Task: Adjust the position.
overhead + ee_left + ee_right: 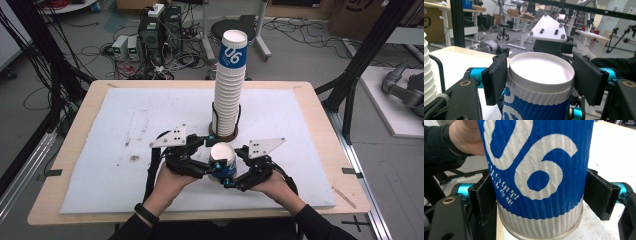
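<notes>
High view: a blue and white paper cup (pixel 223 161) sits between the left gripper (pixel 204 167) at its 9 o'clock and the right gripper (pixel 239 172) at its 4 o'clock, near the front of the white mat (pixel 115 150); the tall cup stack (pixel 230 85) stands at its 12 o'clock, close by.
What could go wrong: I think a hard squeeze could dent the thin cup; a bump could tip the tall stack.
Left gripper view: its black pads (pixel 496 77) sit just under the cup's (pixel 541 82) white rim; the left pad touches the wall, the right pad looks a bit off it; this looks like a pinch on the cup.
Right gripper view: the cup (pixel 536 170) with its big "06" stands between the pads (pixel 599 195); the right pad stands off; the left one looks just about touching; the jaws are spread, not squeezing.
</notes>
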The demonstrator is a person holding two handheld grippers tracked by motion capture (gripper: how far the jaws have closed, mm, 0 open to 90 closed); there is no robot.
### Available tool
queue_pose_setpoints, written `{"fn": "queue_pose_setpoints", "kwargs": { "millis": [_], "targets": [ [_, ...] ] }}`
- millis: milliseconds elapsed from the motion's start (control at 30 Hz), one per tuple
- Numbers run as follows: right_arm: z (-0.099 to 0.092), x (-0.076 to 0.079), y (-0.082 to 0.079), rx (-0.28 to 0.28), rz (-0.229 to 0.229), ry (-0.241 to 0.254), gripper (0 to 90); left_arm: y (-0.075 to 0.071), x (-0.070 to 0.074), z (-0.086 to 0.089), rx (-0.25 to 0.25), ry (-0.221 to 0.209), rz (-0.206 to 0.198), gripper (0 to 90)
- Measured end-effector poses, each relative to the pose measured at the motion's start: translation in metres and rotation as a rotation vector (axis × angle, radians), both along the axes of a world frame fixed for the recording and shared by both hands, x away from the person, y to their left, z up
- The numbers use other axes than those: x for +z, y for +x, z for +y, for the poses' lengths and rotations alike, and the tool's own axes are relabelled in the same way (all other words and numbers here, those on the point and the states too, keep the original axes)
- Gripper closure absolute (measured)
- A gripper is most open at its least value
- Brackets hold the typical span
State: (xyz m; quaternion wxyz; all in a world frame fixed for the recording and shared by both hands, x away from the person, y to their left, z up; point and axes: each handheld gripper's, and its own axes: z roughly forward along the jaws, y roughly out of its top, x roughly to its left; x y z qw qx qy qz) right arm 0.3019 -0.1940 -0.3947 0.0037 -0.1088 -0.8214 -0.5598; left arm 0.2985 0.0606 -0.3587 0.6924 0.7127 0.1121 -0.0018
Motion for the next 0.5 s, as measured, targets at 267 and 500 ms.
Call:
{"fn": "queue_pose_setpoints", "kwargs": {
  "millis": [267, 500],
  "targets": [
    [0.000, 0.000, 0.000, 0.010, -0.001, -0.053, 20.3, 0.002, 0.010, 0.002, -0.052, 0.124, 0.022, 23.7],
    [0.005, -0.001, -0.002, 0.033, -0.016, -0.141, 20.3, -0.004, 0.018, -0.008, -0.054, 0.375, -0.043, 21.8]
  ]
}}
